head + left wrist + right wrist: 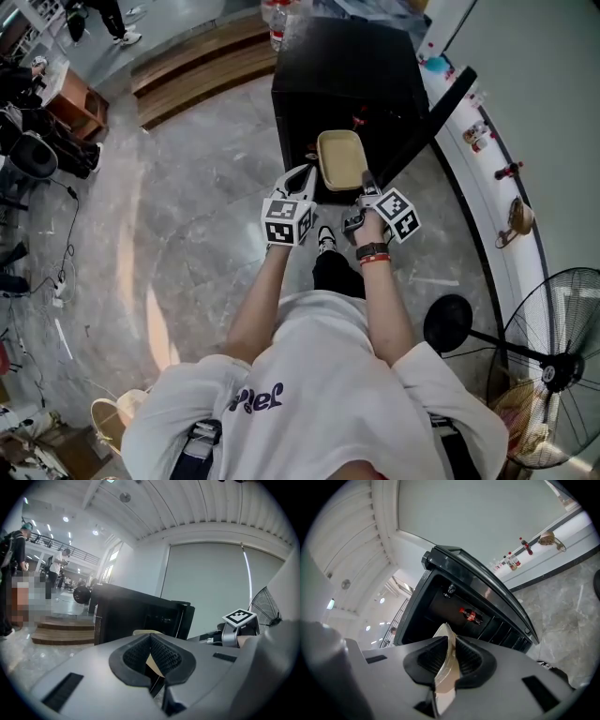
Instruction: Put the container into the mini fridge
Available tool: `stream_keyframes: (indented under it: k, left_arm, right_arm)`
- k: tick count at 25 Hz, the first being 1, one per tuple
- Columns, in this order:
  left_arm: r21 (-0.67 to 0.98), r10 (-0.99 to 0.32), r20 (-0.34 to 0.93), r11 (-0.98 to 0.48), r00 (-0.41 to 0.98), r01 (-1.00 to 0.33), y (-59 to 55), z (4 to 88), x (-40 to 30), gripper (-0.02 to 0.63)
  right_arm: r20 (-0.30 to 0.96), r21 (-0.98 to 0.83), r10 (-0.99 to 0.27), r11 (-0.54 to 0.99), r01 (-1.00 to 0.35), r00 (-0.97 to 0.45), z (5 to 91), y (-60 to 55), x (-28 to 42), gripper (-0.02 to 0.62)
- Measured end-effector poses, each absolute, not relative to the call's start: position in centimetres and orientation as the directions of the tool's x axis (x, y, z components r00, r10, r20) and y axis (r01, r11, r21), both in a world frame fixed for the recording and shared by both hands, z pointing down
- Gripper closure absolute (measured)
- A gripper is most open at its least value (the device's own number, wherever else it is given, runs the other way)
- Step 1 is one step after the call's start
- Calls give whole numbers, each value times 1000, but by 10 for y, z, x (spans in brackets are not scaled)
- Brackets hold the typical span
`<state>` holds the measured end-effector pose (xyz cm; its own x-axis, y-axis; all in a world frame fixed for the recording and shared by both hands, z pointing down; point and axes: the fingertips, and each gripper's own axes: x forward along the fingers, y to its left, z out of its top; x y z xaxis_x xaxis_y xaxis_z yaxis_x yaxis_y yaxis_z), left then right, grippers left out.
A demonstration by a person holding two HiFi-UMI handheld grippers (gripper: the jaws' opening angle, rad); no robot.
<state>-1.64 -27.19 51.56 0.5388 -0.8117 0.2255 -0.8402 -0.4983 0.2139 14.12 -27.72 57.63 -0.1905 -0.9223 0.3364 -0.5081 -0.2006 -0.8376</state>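
Observation:
A shallow beige container (342, 159) hangs level in front of the open black mini fridge (347, 75), held from both sides. My left gripper (307, 175) is shut on its left rim, and the beige edge (146, 632) shows just past the closed pads. My right gripper (367, 185) is shut on the right rim, and the container's thin wall (445, 637) stands clamped between the pads. The fridge's dark interior (440, 606) lies straight ahead with a red cola bottle (471, 616) inside. Its door (436, 117) swings out to the right.
A water bottle (278, 23) stands on the fridge top. A white ledge (487, 178) with small bottles and ornaments runs along the right wall. A floor fan (553, 366) stands at the lower right. Wooden steps (197, 61) lie left of the fridge, with people beyond.

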Motion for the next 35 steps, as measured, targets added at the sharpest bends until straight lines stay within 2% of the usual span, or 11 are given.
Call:
stream_keyframes:
  k: [24, 35]
  left_arm:
    - [189, -809, 268, -489, 524, -852, -319, 539, -18, 585]
    - [214, -796, 232, -519, 559, -827, -338, 532, -13, 585]
  right_arm:
    - [385, -829, -903, -248, -502, -190, 620, -336, 143, 531]
    - [392, -827, -903, -260, -499, -179, 637, -353, 139, 531]
